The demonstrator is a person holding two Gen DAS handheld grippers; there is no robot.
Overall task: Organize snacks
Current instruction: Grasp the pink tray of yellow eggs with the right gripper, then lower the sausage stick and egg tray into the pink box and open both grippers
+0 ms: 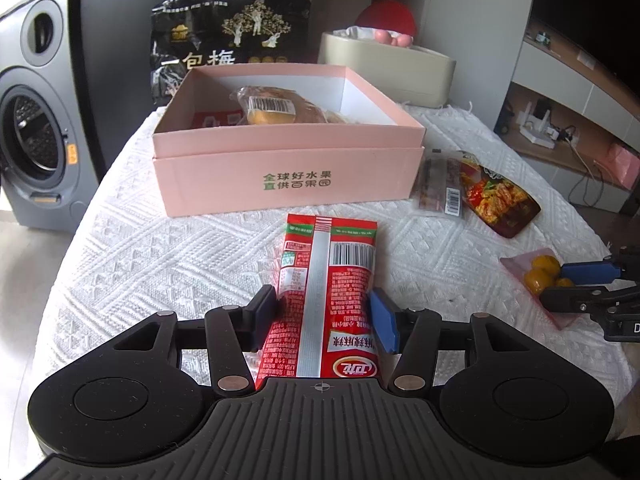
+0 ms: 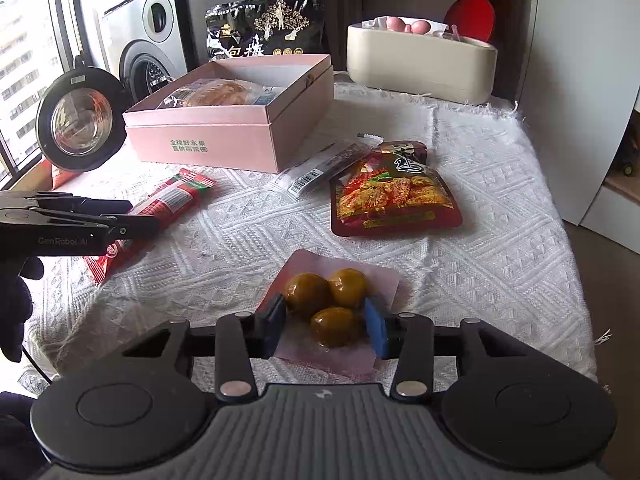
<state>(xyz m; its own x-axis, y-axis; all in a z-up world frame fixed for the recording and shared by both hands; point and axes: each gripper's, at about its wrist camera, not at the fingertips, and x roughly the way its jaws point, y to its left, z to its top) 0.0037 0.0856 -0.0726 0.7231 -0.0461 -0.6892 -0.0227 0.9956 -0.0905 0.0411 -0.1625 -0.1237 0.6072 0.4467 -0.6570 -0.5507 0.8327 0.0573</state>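
Red, long foil snack packet (image 1: 326, 304) with a silver seam lies lengthwise between the pads of the left gripper (image 1: 325, 320), in front of the pink cardboard box (image 1: 288, 184) on the white woven tablecloth (image 1: 160, 256). Both pads press its edges — the jaws stand about half open, closed on the packet. Right of the box lie a clear strip packet with a barcode (image 1: 442, 190) and a dark red pouch of spicy snack (image 1: 498, 200). Farther right, nearer than the box, the right gripper (image 2: 325, 330) straddles a pink-backed clear pack of three yellow-brown balls (image 2: 332, 304). Its blue pads sit just beside the balls — whether they press the pack cannot be told.
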